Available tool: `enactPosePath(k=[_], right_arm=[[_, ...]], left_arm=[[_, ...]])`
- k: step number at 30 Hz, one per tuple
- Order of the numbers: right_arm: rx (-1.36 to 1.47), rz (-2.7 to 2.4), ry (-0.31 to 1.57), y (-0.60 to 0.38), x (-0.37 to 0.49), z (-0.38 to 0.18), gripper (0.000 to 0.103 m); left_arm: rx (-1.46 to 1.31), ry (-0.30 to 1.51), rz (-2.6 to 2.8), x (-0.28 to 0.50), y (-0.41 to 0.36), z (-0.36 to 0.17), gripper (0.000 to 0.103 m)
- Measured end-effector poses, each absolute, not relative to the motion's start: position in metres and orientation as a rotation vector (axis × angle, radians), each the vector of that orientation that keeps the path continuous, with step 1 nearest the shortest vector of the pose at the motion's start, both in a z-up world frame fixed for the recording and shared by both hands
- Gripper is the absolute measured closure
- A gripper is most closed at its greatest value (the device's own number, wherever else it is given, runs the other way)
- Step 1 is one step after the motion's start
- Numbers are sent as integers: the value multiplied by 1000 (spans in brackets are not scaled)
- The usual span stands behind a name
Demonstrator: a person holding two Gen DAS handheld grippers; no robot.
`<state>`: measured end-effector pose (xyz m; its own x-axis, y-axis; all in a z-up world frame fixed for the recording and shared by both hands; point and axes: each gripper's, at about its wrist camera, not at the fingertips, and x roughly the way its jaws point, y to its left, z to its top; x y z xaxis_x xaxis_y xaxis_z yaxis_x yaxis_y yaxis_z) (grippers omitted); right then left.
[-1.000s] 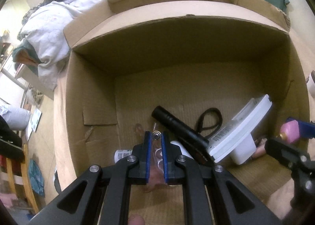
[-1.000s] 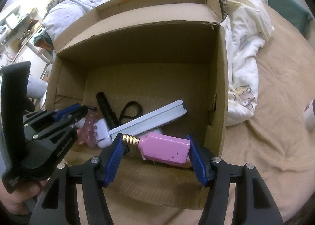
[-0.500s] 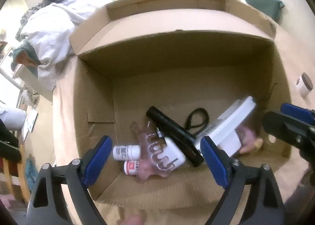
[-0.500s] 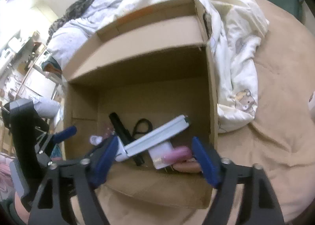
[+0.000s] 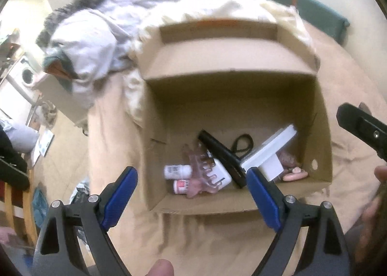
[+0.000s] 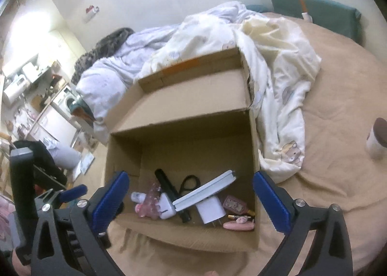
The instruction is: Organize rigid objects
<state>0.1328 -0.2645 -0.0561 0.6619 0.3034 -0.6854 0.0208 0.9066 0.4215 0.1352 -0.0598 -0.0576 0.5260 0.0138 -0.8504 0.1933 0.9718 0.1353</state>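
Observation:
An open cardboard box [image 5: 229, 75] [image 6: 183, 121] stands on the bed. On its floor lie a pink hair claw [image 5: 205, 174] [image 6: 151, 201], a black flashlight [image 5: 222, 152] [image 6: 169, 189], a flat white case [image 5: 271, 150] [image 6: 205, 190], a white charger [image 6: 210, 212], a pink bottle [image 6: 233, 203] and small white bottles [image 5: 176, 170]. My left gripper [image 5: 191, 170] hovers open above the box's near wall with nothing in it. My right gripper [image 6: 189, 174] is also above the near wall. Its jaws are opening and nothing is between them.
A crumpled white duvet [image 6: 266, 58] lies behind and to the right of the box. A pale jar with a brown lid [image 6: 377, 140] stands on the tan sheet at the far right. A green pillow [image 6: 314, 12] is at the back. The floor and furniture are on the left.
The left gripper let go of the pink hair claw and the right let go of the pink bottle; both things now lie in the box. Both grippers opened wide and rose back above the box.

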Motion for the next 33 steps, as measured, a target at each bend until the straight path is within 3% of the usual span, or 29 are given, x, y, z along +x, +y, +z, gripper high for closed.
enactPosePath(k=[8, 16, 31, 33], right_arm=[[332, 143, 789, -259, 93, -11, 0], [244, 143, 703, -245, 44, 22, 0], [194, 35, 595, -255, 10, -12, 0], [202, 26, 601, -256, 12, -17, 0]], left_arm=[[149, 873, -81, 102, -30, -3, 13], [83, 799, -101, 62, -8, 19, 13], [26, 740, -93, 46, 5, -7, 13], [14, 756, -89, 51, 6, -12, 3]])
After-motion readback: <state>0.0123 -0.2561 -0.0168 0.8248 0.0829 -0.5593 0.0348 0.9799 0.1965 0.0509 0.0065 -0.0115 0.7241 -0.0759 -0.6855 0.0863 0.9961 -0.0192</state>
